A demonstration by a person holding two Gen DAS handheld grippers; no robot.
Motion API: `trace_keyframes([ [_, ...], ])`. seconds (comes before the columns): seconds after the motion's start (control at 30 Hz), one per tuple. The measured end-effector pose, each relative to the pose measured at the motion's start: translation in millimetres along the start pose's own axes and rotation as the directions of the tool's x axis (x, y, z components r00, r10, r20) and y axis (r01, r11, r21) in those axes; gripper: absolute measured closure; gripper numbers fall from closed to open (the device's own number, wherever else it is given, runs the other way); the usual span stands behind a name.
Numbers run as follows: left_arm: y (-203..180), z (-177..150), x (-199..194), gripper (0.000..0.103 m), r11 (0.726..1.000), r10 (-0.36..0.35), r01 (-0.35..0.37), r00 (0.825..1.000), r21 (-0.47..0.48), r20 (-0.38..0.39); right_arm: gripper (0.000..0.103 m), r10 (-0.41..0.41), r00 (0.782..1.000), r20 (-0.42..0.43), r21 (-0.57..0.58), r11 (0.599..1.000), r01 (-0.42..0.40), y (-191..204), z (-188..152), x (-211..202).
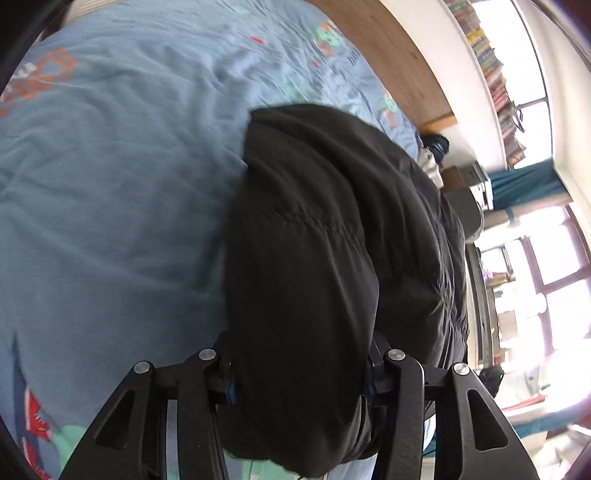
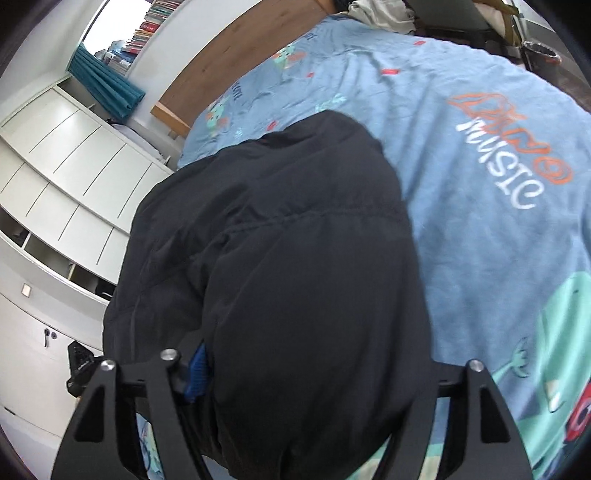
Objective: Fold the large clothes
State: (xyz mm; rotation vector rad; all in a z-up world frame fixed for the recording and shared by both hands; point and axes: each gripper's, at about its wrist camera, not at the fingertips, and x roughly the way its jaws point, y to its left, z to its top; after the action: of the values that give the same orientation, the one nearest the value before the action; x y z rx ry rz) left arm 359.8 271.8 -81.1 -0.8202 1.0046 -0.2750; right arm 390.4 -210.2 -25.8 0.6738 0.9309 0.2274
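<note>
A black quilted jacket (image 1: 332,229) lies bunched on a blue printed bed cover (image 1: 110,184). My left gripper (image 1: 299,380) is shut on a thick fold of the jacket, which bulges between and over its fingers. In the right wrist view the same jacket (image 2: 280,258) fills the middle of the frame. My right gripper (image 2: 310,384) is shut on another thick fold of it. The fabric hides the right finger; a blue pad (image 2: 197,373) shows on the left finger. Both grippers hold the jacket just above the bed cover (image 2: 498,147).
A wooden headboard (image 1: 399,55) runs along the bed's far edge, with stacked books (image 1: 491,74) above it. White cabinets (image 2: 55,184) stand beside the bed. A teal curtain (image 2: 107,85) and bright windows (image 1: 546,258) are beyond. Other clothes (image 2: 380,11) lie at the bed's far end.
</note>
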Motion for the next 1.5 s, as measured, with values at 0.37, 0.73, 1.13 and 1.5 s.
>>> trace_keyframes([
  [0.37, 12, -8, -89, 0.053, 0.993, 0.11, -0.103, 0.979, -0.049, 0.171, 0.023, -0.1, 0.993, 0.066, 0.019, 0.995, 0.099, -24, -5, -56],
  [0.73, -63, -81, -127, 0.035, 0.943, 0.248, -0.3, 0.921, 0.141, 0.3, 0.023, -0.188, 0.973, 0.132, -0.09, 0.976, 0.201, 25, -28, -131],
  [1.13, -142, -205, -141, 0.025, 0.814, 0.347, -0.51, 0.81, 0.278, 0.473, 0.023, -0.237, 0.952, 0.194, -0.273, 0.919, 0.284, 120, -138, -181],
  [1.5, -189, -278, -150, 0.009, 0.719, 0.321, -0.59, 0.75, 0.367, 0.578, 0.023, -0.287, 0.919, 0.27, -0.339, 0.865, 0.369, 156, -227, -209],
])
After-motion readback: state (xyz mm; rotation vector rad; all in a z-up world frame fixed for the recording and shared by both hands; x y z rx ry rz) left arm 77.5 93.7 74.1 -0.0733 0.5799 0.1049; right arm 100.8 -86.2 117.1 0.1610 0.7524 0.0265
